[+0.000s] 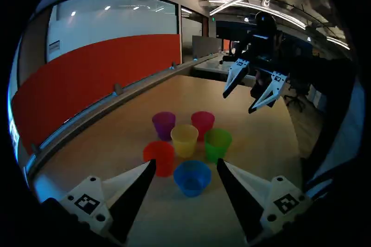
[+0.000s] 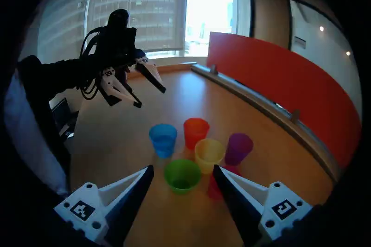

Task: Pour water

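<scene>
Six plastic cups stand clustered on a wooden table (image 1: 259, 131). In the left gripper view the blue cup (image 1: 192, 177) is nearest, framed by my open left gripper (image 1: 184, 168), with the red cup (image 1: 159, 157), yellow cup (image 1: 184, 140), green cup (image 1: 217, 144), purple cup (image 1: 163, 124) and pink cup (image 1: 203, 124) behind. The right gripper (image 1: 239, 102) hangs open above the far side. In the right gripper view my open right gripper (image 2: 183, 173) frames the green cup (image 2: 182, 175); the blue cup (image 2: 163, 139), red cup (image 2: 195, 132), yellow cup (image 2: 209, 154) and purple cup (image 2: 238, 148) lie beyond. The left gripper (image 2: 150, 98) is open, held aloft.
A red partition (image 1: 92, 75) with a grey rail (image 1: 106, 103) runs along one side of the table. A person's dark sleeve (image 2: 55, 75) holds the far gripper. Windows (image 2: 139, 10) and office desks lie beyond the table ends.
</scene>
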Demonstrator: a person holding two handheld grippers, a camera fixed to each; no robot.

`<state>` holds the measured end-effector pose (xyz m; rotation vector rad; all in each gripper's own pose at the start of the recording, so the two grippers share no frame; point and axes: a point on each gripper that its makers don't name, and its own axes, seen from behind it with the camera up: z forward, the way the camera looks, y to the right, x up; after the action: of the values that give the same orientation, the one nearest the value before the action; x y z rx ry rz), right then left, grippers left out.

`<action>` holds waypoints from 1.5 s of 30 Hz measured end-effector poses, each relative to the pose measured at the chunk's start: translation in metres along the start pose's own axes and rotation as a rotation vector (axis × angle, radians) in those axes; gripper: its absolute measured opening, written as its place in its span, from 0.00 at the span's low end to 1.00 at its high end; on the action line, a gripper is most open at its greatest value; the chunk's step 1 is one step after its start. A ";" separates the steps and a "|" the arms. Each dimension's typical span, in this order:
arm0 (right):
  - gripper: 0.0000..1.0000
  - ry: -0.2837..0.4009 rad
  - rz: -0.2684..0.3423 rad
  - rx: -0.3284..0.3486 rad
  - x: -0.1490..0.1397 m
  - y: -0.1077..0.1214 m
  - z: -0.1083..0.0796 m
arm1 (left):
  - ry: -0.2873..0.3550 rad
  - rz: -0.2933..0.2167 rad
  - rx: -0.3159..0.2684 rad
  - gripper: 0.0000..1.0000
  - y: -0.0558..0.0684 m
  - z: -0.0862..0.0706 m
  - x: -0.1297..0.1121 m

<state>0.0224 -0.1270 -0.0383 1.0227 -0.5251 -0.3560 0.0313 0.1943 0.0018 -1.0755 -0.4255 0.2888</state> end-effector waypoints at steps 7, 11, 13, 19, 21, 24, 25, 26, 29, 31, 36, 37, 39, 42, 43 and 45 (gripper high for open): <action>1.00 -0.044 -0.005 0.018 -0.025 -0.002 0.017 | -0.060 0.036 -0.023 0.98 0.002 0.013 -0.029; 1.00 -0.068 -0.017 0.028 -0.038 -0.004 0.028 | -0.099 0.053 -0.047 0.98 0.007 0.021 -0.046; 1.00 -0.078 -0.018 0.031 -0.044 -0.005 0.032 | -0.116 0.058 -0.054 0.98 0.009 0.024 -0.054; 1.00 -0.099 -0.014 0.041 -0.056 -0.006 0.044 | -0.154 0.066 -0.066 0.97 0.010 0.035 -0.072; 0.99 -0.104 -0.014 0.039 -0.059 -0.005 0.047 | -0.159 0.063 -0.068 0.97 0.010 0.039 -0.075; 0.99 -0.115 -0.016 0.035 -0.063 -0.004 0.051 | -0.168 0.056 -0.077 0.97 0.011 0.044 -0.079; 0.99 -0.118 -0.016 0.035 -0.065 -0.004 0.052 | -0.170 0.056 -0.078 0.97 0.010 0.046 -0.081; 0.99 -0.121 -0.017 0.036 -0.067 -0.004 0.053 | -0.172 0.055 -0.079 0.97 0.010 0.048 -0.082; 1.00 -0.129 -0.014 0.035 -0.072 -0.003 0.057 | -0.174 0.058 -0.077 0.97 0.008 0.052 -0.085; 1.00 -0.131 -0.011 0.034 -0.074 -0.002 0.059 | -0.174 0.058 -0.079 0.97 0.008 0.054 -0.086; 0.99 -0.132 -0.012 0.036 -0.076 -0.002 0.068 | -0.169 0.049 -0.092 0.97 0.010 0.059 -0.086; 0.99 -0.131 -0.014 0.037 -0.076 -0.002 0.070 | -0.167 0.048 -0.094 0.97 0.010 0.060 -0.086; 0.99 -0.130 -0.017 0.041 -0.076 -0.003 0.073 | -0.164 0.045 -0.099 0.97 0.011 0.063 -0.086; 0.99 -0.125 -0.017 0.044 -0.075 -0.003 0.079 | -0.161 0.043 -0.104 0.97 0.012 0.066 -0.086; 0.99 -0.125 -0.017 0.044 -0.075 -0.002 0.081 | -0.162 0.042 -0.107 0.97 0.013 0.068 -0.086; 0.99 -0.124 -0.016 0.043 -0.075 -0.002 0.084 | -0.162 0.041 -0.112 0.97 0.014 0.070 -0.087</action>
<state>-0.0872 -0.1488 -0.0238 1.0510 -0.6388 -0.4252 -0.0788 0.2183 0.0013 -1.1752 -0.5704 0.3938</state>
